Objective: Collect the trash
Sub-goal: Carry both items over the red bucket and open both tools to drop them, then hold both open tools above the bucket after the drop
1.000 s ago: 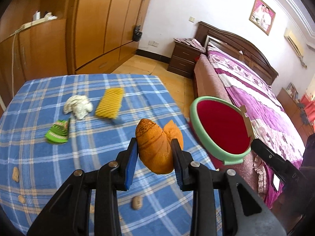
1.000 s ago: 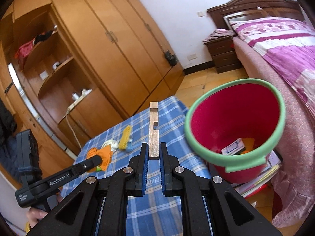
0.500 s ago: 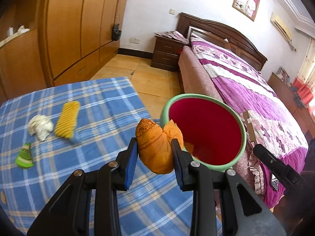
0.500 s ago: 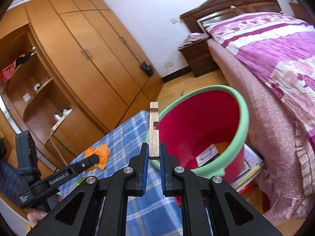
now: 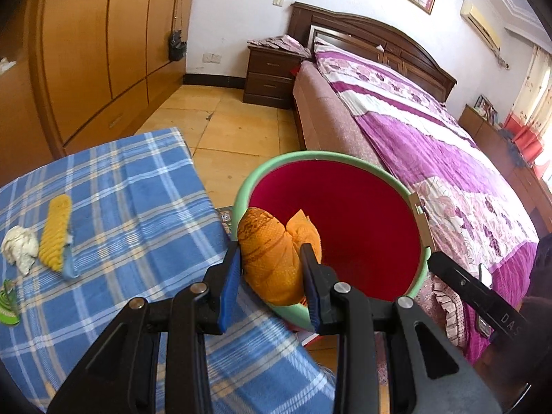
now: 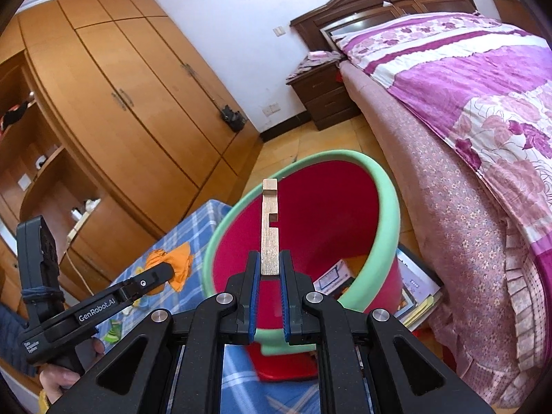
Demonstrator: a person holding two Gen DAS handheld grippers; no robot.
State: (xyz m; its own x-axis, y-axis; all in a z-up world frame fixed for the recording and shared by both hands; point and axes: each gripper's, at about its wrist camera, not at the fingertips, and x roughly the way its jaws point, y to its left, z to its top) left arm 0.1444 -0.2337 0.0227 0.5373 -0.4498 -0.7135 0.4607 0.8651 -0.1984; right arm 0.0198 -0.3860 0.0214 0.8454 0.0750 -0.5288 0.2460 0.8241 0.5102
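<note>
My left gripper (image 5: 272, 258) is shut on a crumpled orange peel (image 5: 276, 255), held over the near rim of a red bin with a green rim (image 5: 348, 227). In the right wrist view my right gripper (image 6: 269, 265) is shut on a thin notched wooden stick (image 6: 269, 227) that points up over the same bin (image 6: 310, 227). That view also has the left gripper (image 6: 158, 272) with the orange peel (image 6: 179, 262) at the lower left. On the blue checked cloth (image 5: 120, 207) lie a yellow corn-like piece (image 5: 57, 227), a white crumpled wad (image 5: 19, 246) and a green wrapper (image 5: 8, 302).
The bin stands on the floor between the cloth-covered table and a bed with a purple flowered cover (image 5: 431, 145). Books and papers (image 6: 414, 286) lie by the bin's foot, and some sit inside it. Wooden wardrobes (image 5: 103, 45) line the left wall; a nightstand (image 5: 272, 76) is by the bed.
Both grippers have travelled toward the bin with their loads still held. In the left view the table items slid left and the bin came under the orange peel.
</note>
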